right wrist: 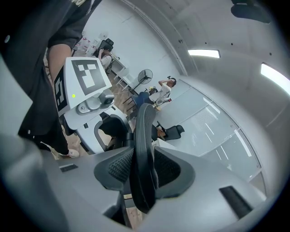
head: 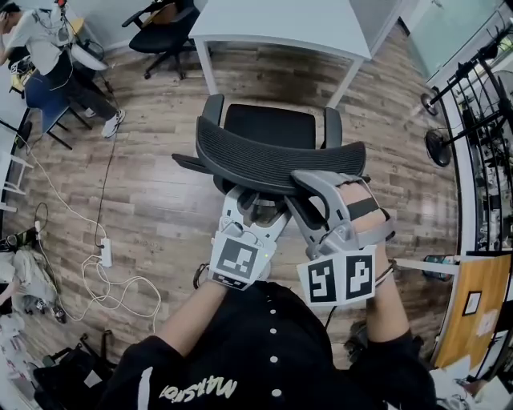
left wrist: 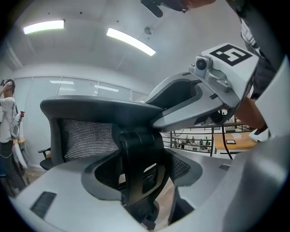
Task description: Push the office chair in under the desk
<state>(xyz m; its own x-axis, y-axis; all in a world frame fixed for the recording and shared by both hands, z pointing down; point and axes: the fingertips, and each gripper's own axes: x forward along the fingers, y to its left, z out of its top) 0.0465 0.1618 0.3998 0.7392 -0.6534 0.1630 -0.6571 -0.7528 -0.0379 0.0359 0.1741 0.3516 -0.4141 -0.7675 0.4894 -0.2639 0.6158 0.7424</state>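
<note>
While the left claw (left wrist: pixel 140 179) is clenched on the black bracket (left wrist: pixel 136 149) at the rear of the office chair (head: pixel 268 128), with a pad on either side of the bracket, the right claw (right wrist: pixel 138 174) is clamped over the upper rim of the chair's mesh back (right wrist: pixel 142 149), which stands edge-on between its pads. In the head view the left claw (head: pixel 255 210) sits low behind the middle of the curved mesh back (head: pixel 272 156), and the right claw (head: pixel 309 198) sits just beside it toward the person's right, one jaw lying over the top of the rim. The two claws nearly touch. The chair stands on the wooden floor (head: pixel 160 200) with its seat and both armrests turned toward the white desk (head: pixel 280 24). The seat is in front of the desk's near edge and not under it, with a strip of bare floor between them. Farther off, a second chair (head: pixel 164 32) stands by the desk's left end, a person (head: pixel 44 48) sits at the far left, and a white cable (head: pixel 104 256) trails over the floor.
</note>
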